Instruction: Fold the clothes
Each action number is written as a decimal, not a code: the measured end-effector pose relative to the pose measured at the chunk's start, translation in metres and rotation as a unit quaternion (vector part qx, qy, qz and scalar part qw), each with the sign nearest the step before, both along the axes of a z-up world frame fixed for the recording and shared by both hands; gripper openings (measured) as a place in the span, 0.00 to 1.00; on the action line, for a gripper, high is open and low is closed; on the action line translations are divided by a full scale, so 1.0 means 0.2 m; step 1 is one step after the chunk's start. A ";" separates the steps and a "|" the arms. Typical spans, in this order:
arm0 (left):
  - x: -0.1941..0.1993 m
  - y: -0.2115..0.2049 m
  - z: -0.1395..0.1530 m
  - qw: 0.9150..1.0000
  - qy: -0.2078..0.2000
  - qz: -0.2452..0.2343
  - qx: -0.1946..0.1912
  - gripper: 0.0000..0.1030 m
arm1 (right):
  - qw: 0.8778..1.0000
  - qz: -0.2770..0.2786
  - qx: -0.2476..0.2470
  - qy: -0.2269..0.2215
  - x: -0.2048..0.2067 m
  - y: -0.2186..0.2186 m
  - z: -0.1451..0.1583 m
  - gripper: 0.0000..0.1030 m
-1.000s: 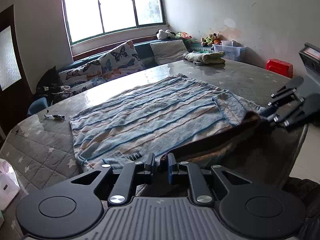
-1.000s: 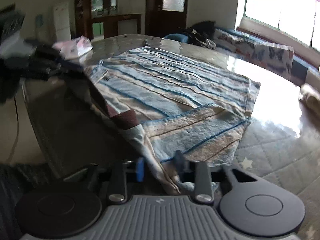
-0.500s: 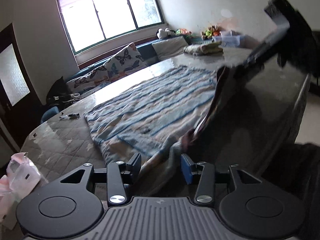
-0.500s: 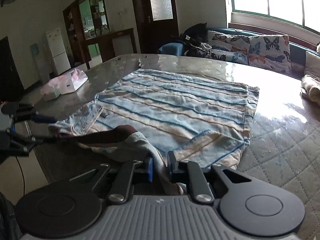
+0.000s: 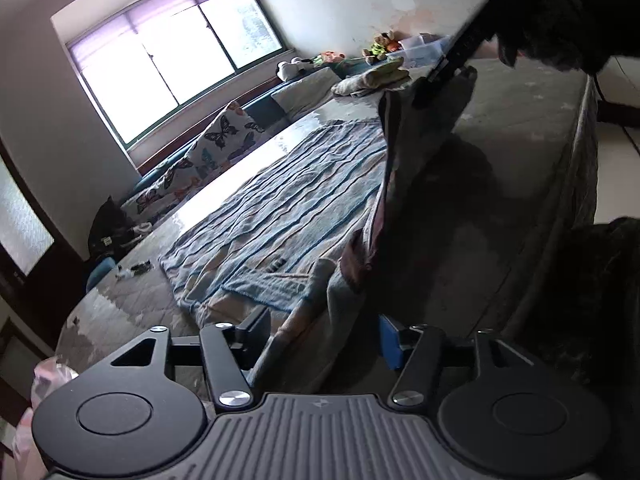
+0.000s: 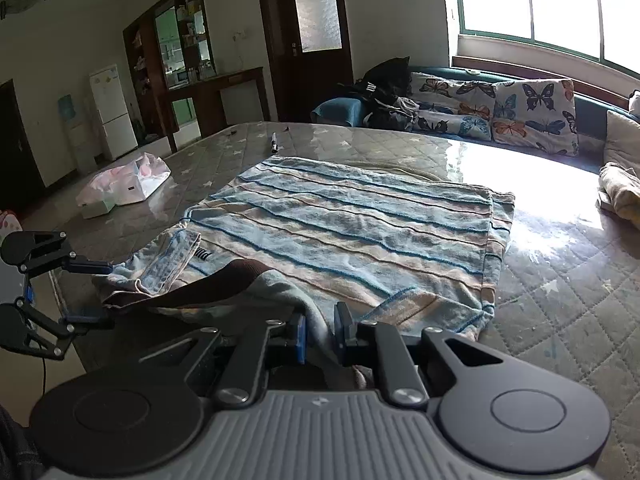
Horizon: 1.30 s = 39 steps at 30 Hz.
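Observation:
A blue and beige striped garment (image 6: 360, 236) with a brown band (image 6: 224, 280) lies spread on the quilted table (image 6: 560, 300). My right gripper (image 6: 320, 334) is shut on the garment's near edge. In the left wrist view the right gripper (image 5: 440, 76) holds that edge raised, and the cloth (image 5: 392, 168) hangs down from it. My left gripper (image 5: 322, 332) is open, its fingers wide apart with loose cloth lying between them. Seen from the right wrist, the left gripper (image 6: 90, 292) stands open at the garment's left corner, beside the table edge.
Folded clothes (image 5: 372, 78) sit at the table's far end. A pink plastic bag (image 6: 128, 184) and a pen (image 6: 275, 142) lie on the table past the garment. Butterfly cushions (image 6: 496, 108) line a bench under the window. The table edge (image 5: 584, 152) drops off close by.
My left gripper has opened and let go of the garment's edge. My right gripper has shut on the near edge and lifted it.

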<state>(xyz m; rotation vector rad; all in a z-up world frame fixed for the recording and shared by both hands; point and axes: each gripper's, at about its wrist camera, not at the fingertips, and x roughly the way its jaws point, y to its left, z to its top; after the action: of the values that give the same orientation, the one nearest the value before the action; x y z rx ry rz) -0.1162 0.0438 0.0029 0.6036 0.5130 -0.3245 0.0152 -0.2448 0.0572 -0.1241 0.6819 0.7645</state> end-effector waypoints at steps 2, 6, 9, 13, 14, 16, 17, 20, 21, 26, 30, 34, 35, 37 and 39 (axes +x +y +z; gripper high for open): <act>0.02 -0.01 -0.02 1.000 -0.003 0.000 0.013 0.59 | 1.000 -0.001 0.001 -0.004 0.01 0.00 0.01 0.12; 0.05 0.01 -0.03 1.000 -0.002 0.009 0.023 0.39 | 1.000 -0.005 0.001 -0.006 0.00 0.00 -0.01 0.12; 0.05 0.04 -0.01 1.000 -0.002 0.019 0.015 0.16 | 1.000 -0.008 0.000 -0.008 -0.01 -0.01 -0.02 0.12; 0.03 0.07 0.02 0.999 -0.013 0.032 -0.005 0.07 | 1.000 -0.010 0.009 -0.012 -0.04 -0.03 -0.03 0.08; 0.01 0.07 0.04 0.999 -0.018 0.032 -0.008 0.07 | 1.000 -0.010 0.012 -0.013 -0.05 -0.04 -0.03 0.08; -0.01 0.06 0.07 0.999 -0.026 0.031 -0.013 0.07 | 1.000 -0.011 0.017 -0.013 -0.08 -0.06 -0.03 0.06; -0.02 0.06 0.08 0.999 -0.029 0.029 -0.016 0.07 | 1.000 -0.011 0.019 -0.015 -0.11 -0.08 -0.02 0.06; -0.09 0.06 0.14 0.999 -0.034 0.021 -0.023 0.07 | 1.000 -0.008 0.023 -0.018 -0.18 -0.12 0.01 0.06; -0.12 0.06 0.17 0.999 -0.035 0.017 -0.026 0.07 | 1.000 -0.007 0.025 -0.018 -0.22 -0.14 0.03 0.06; -0.24 0.12 0.33 0.997 -0.046 0.017 -0.065 0.07 | 0.999 0.015 0.032 -0.017 -0.43 -0.22 0.13 0.06; -0.20 0.15 0.38 0.994 -0.063 0.035 -0.077 0.07 | 0.999 0.027 0.035 -0.020 -0.46 -0.21 0.18 0.05; -0.09 0.16 0.41 0.994 -0.071 0.037 -0.075 0.07 | 0.999 0.020 0.029 -0.029 -0.34 -0.18 0.22 0.05; -0.05 0.16 0.41 0.994 -0.073 0.040 -0.072 0.07 | 0.999 0.019 0.029 -0.029 -0.30 -0.17 0.23 0.05; 0.04 0.16 0.42 0.994 -0.076 0.045 -0.066 0.07 | 0.999 0.017 0.031 -0.030 -0.21 -0.16 0.25 0.05; 0.13 0.17 0.43 0.993 -0.073 0.054 -0.068 0.07 | 0.999 0.016 0.030 -0.035 -0.12 -0.14 0.27 0.05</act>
<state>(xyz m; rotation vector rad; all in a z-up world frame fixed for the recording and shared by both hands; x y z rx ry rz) -0.0899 0.0785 0.0888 0.4611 0.3774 -0.2085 -0.0087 -0.2721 0.1118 -0.1075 0.5914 0.8075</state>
